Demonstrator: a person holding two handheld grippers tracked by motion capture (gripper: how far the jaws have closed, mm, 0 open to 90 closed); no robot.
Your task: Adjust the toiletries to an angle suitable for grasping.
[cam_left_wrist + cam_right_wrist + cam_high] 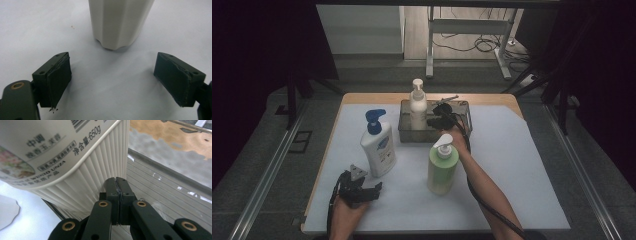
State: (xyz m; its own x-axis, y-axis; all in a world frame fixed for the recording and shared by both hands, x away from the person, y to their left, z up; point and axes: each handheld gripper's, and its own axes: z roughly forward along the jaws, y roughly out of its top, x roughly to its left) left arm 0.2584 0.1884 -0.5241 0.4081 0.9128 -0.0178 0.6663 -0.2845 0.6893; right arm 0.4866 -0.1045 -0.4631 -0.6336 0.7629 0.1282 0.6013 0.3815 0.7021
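Note:
A white bottle with a blue pump point(378, 145) stands at the left of the white mat. Its pale base point(117, 25) is straight ahead of my left gripper point(112, 58), which rests open and empty near the front edge point(376, 191), a short way from the bottle. A ribbed white pump bottle point(418, 107) stands in a clear tray point(464, 131) at the back. My right gripper point(430, 121) reaches into that tray. Its jaws are shut on each other point(118, 181) with nothing between them, right beside the bottle's ribbed side point(82, 177).
A green bottle with a white pump point(443, 167) stands mid-table, just left of the right forearm point(484, 187). The tray's ribbed floor point(155, 195) lies beyond the right jaws. The wooden table edge point(362, 98) runs behind the mat point(517, 165).

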